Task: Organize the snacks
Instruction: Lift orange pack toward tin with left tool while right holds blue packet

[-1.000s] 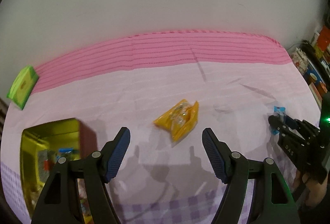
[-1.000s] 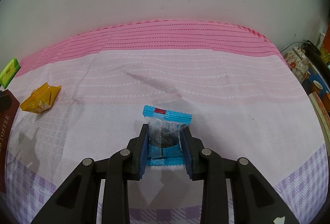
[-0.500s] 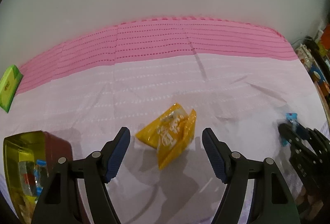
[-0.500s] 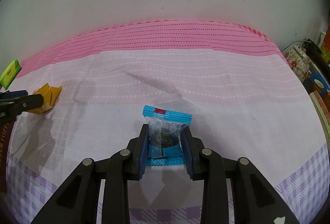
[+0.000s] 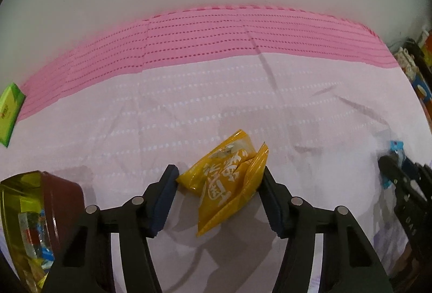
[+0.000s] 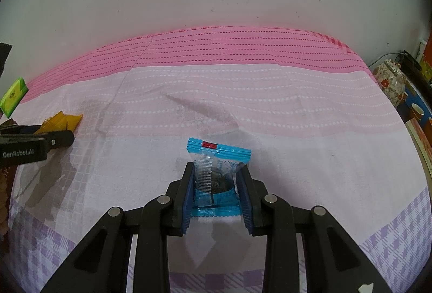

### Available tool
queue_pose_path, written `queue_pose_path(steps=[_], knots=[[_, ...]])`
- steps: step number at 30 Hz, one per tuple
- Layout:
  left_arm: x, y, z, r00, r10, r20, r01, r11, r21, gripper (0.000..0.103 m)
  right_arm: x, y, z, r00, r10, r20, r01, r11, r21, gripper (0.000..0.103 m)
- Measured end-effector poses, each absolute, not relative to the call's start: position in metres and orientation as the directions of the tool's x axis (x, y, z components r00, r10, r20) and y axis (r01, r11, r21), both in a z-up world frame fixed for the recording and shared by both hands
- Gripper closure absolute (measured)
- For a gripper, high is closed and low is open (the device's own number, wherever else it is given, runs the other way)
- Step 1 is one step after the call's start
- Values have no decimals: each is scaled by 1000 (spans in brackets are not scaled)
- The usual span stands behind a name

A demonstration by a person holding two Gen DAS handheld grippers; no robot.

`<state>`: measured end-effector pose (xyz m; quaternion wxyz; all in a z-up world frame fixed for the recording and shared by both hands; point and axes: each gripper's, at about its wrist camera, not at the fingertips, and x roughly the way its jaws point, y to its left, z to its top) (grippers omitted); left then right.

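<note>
Now, left gripper [image 5: 218, 179]: spread wide around the yellow packet [image 5: 229, 182], both pads seemingly touching it.
Right gripper [image 6: 217, 179]: closed on the blue packet [image 6: 218, 171], held over the cloth [image 6: 297, 131].
Tin [image 5: 64, 201]: placed left, snacks inside.

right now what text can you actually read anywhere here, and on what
"GenRobot.AI": side of the left gripper.
Yellow snack packet: large white characters, not legible to me.
Blue snack packet: print too small.
Green box: print too small.
Dark box: partial letters, cut off.
</note>
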<state>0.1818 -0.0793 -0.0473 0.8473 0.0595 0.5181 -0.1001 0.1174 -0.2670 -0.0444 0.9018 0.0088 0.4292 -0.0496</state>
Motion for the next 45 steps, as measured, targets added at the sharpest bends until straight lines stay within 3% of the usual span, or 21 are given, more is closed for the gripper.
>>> queue_pose_path(steps=[20,45], knots=[[108,-75,-45,438,-67,-896,233,972,41,45,117,-267,-44,627,-83,-775,98,995,-27,74],[76,-27,18,524,-63,-850,141,990,14,45,117,-266,-45,627,-86,-774,98,995,-31,74]])
